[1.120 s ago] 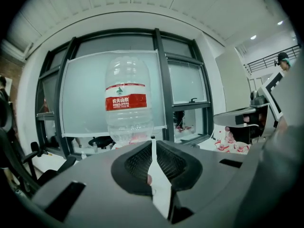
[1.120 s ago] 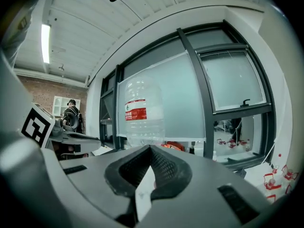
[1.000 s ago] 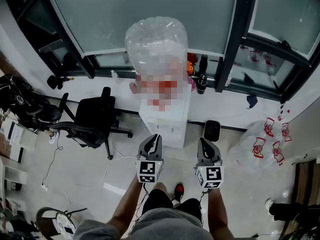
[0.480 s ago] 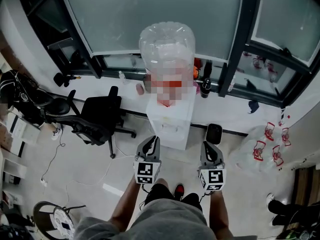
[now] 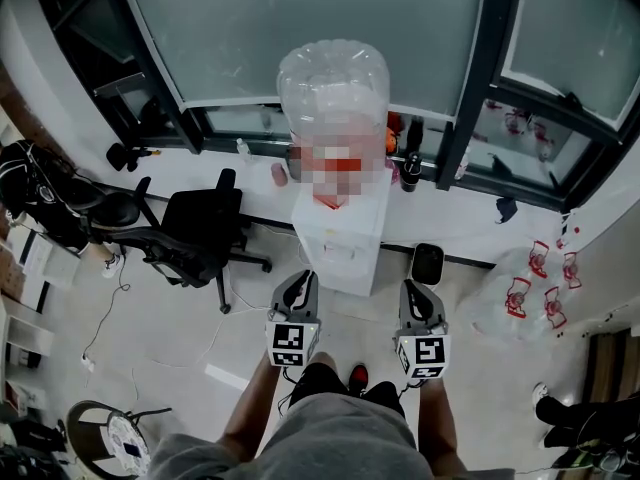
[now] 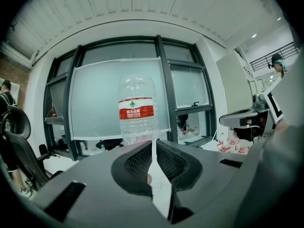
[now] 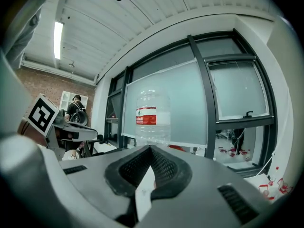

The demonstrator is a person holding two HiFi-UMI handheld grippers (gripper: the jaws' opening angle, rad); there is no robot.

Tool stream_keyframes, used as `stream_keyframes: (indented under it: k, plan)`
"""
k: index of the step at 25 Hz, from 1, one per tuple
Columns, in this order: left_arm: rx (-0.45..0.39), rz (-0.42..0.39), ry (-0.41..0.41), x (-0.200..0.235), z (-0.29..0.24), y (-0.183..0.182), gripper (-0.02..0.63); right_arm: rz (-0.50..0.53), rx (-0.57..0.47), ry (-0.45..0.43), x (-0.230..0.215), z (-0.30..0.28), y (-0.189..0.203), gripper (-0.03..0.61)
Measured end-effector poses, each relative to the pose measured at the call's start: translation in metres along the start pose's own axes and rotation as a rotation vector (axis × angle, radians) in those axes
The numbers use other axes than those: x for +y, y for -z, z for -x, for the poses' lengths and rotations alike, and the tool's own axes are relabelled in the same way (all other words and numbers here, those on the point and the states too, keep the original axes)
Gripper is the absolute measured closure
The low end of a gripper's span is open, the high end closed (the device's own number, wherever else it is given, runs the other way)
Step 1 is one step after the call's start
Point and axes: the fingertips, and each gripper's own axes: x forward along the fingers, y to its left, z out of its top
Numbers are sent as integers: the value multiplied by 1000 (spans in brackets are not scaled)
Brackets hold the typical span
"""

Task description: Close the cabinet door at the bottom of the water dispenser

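The white water dispenser [image 5: 340,236] stands on the floor against the window ledge, with a big clear bottle [image 5: 333,83] on top. From above, its lower cabinet front [image 5: 338,268] is steeply foreshortened, and I cannot tell how the door stands. My left gripper [image 5: 299,284] hovers just before the dispenser's front left corner. My right gripper [image 5: 419,294] hangs to the right of it, near a black bin [image 5: 427,262]. Both are held nearly level, jaws shut to a thin slit with nothing between them. The left gripper [image 6: 153,142] and the right gripper [image 7: 150,148] each look at the red-labelled bottle [image 6: 137,109].
A black office chair [image 5: 195,230] stands left of the dispenser. Several empty water bottles [image 5: 525,290] lie at the right. Small bottles [image 5: 406,156] stand on the ledge behind. Cables trail over the floor at the left, near a round fan [image 5: 110,438].
The head view has shifted a little, so the dispenser sits slightly further right in the picture. Both grippers keep their place before it, and their jaws are unchanged.
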Motion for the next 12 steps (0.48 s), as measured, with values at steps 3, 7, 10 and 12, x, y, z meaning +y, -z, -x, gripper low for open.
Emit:
stream_keyframes:
  k: [3,7,10,12]
  plan:
    - [7,-2,3,-1,-1,3,566,1,4,1,0,1,2,563]
    - [8,4,-2,0,-1,7,566,1,8,3,-1,1,4,563]
    - [3,6,4,-2,-1,4,566,-1,9,3,-1,1,4,563]
    - [2,8,4,-3,-1,3,566,-1,10,2,-1,1,4,563]
